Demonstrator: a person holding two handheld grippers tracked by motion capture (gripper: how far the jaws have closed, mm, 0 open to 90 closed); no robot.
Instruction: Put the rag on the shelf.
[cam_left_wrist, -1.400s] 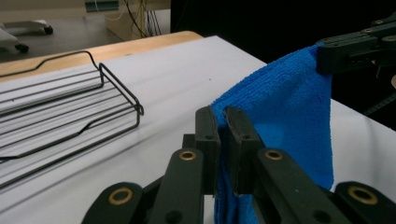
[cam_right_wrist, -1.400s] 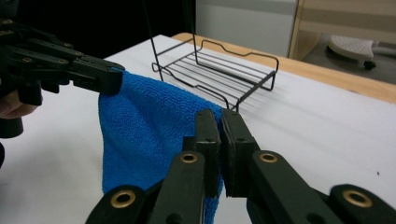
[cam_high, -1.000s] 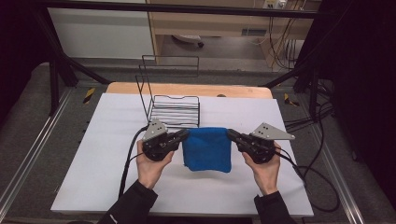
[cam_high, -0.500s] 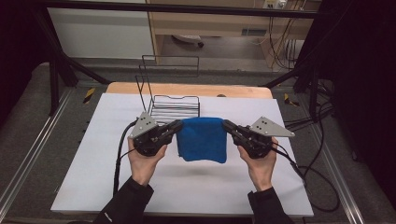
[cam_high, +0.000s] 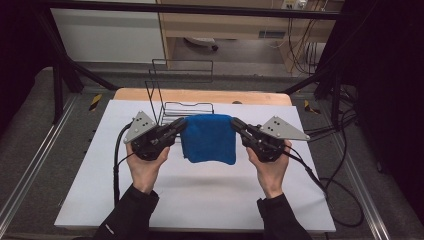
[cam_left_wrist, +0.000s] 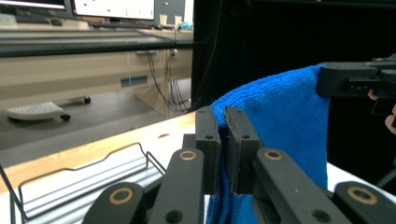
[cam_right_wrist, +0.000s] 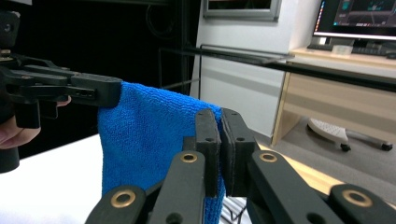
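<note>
A folded blue cloth (cam_high: 209, 139) hangs in the air above the white table top, stretched between both grippers. My left gripper (cam_high: 183, 123) is shut on the cloth's upper left corner, and my right gripper (cam_high: 234, 122) is shut on its upper right corner. In the left gripper view the jaws pinch the blue cloth (cam_left_wrist: 280, 126) at its edge, and the right gripper (cam_left_wrist: 355, 79) grips the far corner. In the right gripper view the jaws clamp the cloth (cam_right_wrist: 144, 135), with the left gripper (cam_right_wrist: 100, 93) holding its far corner.
A black wire rack (cam_high: 180, 95) stands just behind the cloth, at the back of the white table top (cam_high: 200, 195). A wooden strip (cam_high: 200, 95) runs along the far edge. Cables (cam_high: 330, 185) trail off to the right.
Both grippers have risen and carried the blue cloth up off the table and a little toward the rack. The cloth now hangs freely instead of lying flat.
</note>
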